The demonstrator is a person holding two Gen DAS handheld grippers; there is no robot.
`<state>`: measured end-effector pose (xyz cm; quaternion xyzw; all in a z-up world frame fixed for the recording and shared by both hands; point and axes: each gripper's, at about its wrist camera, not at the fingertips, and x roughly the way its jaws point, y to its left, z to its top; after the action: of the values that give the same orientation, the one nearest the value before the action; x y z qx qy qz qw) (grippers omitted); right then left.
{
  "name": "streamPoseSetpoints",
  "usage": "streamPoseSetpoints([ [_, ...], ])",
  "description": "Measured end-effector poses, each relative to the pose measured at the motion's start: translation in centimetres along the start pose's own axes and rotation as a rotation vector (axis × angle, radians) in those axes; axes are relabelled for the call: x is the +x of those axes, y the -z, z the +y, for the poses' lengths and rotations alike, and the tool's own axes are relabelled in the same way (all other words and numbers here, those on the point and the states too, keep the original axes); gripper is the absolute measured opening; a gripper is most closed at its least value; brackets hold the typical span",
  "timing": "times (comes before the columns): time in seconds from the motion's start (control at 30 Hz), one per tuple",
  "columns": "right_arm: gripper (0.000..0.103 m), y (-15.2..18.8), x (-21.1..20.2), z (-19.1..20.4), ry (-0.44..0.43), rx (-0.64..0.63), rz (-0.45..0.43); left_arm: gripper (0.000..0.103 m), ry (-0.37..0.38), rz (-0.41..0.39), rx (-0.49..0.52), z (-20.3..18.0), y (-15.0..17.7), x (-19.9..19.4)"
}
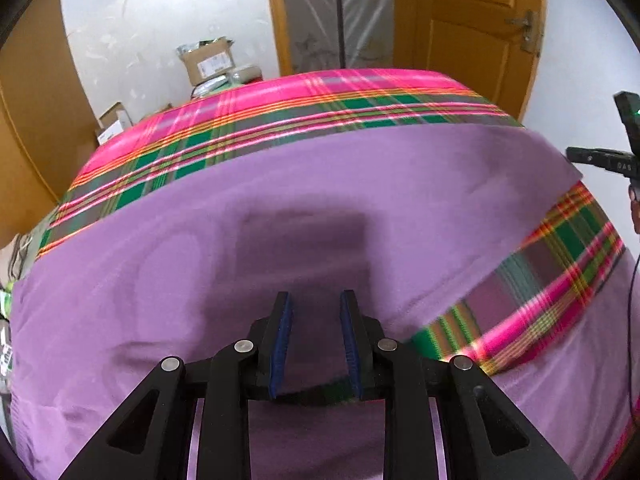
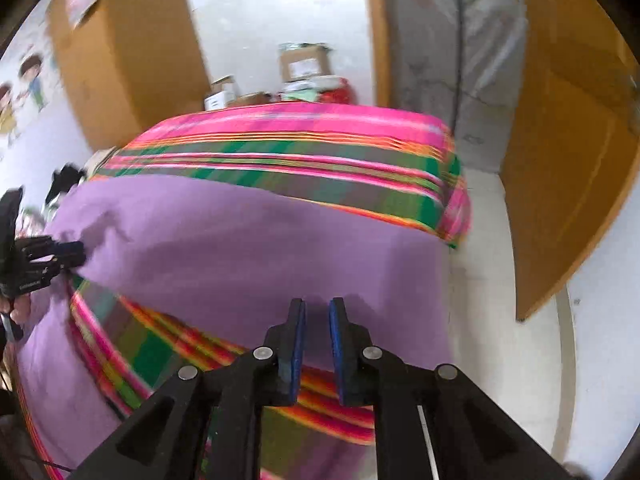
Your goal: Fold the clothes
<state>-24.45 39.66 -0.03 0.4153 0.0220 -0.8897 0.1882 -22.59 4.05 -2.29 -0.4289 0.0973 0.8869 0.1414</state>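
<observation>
A purple garment [image 1: 320,200] lies spread on a bed with a pink and green plaid cover [image 1: 320,100]. A strip of plaid shows between its large far part and a nearer purple part [image 1: 560,392]. My left gripper [image 1: 315,300] hovers over the garment with its blue pads apart and nothing between them. At the right edge of this view the right gripper [image 1: 576,156] is by the garment's corner. In the right wrist view my right gripper [image 2: 317,308] stands over the garment [image 2: 260,240] near its right edge, open by a narrow gap. The left gripper [image 2: 78,254] is at the cloth's left edge.
Cardboard boxes [image 1: 208,62] are stacked past the bed's far end against a white wall. An open wooden door [image 1: 472,28] stands beyond the bed. Right of the bed is pale floor [image 2: 500,320] and a wooden panel [image 2: 568,184]. A hand [image 2: 18,308] holds the left gripper.
</observation>
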Motion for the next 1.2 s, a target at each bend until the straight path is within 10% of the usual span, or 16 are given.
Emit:
streamPoseSetpoints([
  [0.1,0.013,-1.5,-0.1,4.1,-0.025,-0.076,-0.015,0.026,0.068,-0.005,-0.026,-0.5,0.1,-0.8],
  [0.47,0.012,-4.2,8.1,11.9,-0.062,-0.209,0.134,0.026,-0.112,-0.058,-0.200,5.4,2.3,-3.4],
  [0.73,0.011,-2.7,5.4,9.0,0.041,-0.091,0.098,0.026,-0.087,-0.056,-0.224,6.7,5.5,-4.9],
  [1.2,0.018,-2.0,1.6,17.7,-0.179,-0.198,-0.003,0.026,-0.187,-0.143,-0.457,13.4,9.3,-10.9],
])
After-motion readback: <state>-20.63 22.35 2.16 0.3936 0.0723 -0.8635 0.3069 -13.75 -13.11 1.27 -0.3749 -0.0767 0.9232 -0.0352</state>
